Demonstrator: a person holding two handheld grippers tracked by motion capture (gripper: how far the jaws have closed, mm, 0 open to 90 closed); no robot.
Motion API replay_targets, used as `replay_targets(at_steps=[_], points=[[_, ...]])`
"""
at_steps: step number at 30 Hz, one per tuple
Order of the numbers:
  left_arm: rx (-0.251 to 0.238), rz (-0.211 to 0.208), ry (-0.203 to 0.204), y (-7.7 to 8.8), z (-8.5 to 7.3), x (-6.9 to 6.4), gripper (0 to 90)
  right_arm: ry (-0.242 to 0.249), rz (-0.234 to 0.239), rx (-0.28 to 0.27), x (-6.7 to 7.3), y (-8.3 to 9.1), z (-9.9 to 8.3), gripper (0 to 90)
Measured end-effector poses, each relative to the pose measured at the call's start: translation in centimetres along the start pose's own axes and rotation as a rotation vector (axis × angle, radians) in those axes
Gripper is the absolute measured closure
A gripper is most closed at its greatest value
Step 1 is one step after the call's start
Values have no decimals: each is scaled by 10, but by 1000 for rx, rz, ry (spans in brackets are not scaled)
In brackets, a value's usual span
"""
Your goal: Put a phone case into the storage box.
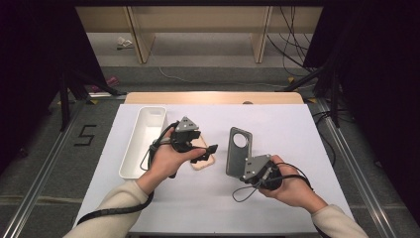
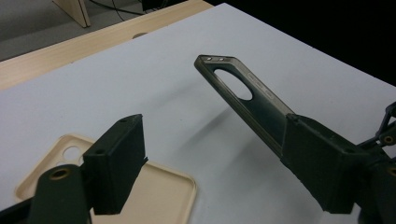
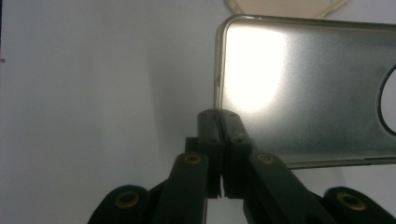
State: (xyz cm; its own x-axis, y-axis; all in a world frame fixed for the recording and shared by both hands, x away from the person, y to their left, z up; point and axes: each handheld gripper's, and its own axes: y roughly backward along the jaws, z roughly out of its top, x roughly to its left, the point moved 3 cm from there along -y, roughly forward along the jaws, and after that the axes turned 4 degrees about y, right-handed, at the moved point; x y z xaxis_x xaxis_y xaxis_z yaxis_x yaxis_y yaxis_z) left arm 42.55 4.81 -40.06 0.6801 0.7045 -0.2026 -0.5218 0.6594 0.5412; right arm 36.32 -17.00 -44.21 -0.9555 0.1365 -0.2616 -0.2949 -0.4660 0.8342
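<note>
A grey see-through phone case (image 1: 239,147) with a round camera hole is held up off the white table, tilted, by its lower edge. My right gripper (image 1: 247,171) is shut on that edge; in the right gripper view the jaws (image 3: 219,122) pinch the rim of the grey case (image 3: 303,93). A beige phone case (image 1: 204,161) lies flat on the table. Just above it hangs my left gripper (image 1: 205,152), open, with nothing between its jaws. In the left gripper view the left gripper (image 2: 212,122) stands wide apart over the beige case (image 2: 163,191), with the grey case (image 2: 243,93) beyond.
A long white tray (image 1: 143,141) stands on the left of the white table top (image 1: 287,124). A wooden strip (image 1: 213,97) runs along the far edge. Dark stands and cables are on the floor to both sides.
</note>
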Motion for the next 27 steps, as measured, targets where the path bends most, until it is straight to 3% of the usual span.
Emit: replay_targets(at_steps=[10,23,27], points=[[43,-5,13,-24,8,-4,267,19,-6,-14,3,0,7,888],[53,-6,21,-32,12,0,297,33,-6,-32,6,0,15,888],[54,12,25,-34,13,3,299,38,-10,-37,7,0,17,888]])
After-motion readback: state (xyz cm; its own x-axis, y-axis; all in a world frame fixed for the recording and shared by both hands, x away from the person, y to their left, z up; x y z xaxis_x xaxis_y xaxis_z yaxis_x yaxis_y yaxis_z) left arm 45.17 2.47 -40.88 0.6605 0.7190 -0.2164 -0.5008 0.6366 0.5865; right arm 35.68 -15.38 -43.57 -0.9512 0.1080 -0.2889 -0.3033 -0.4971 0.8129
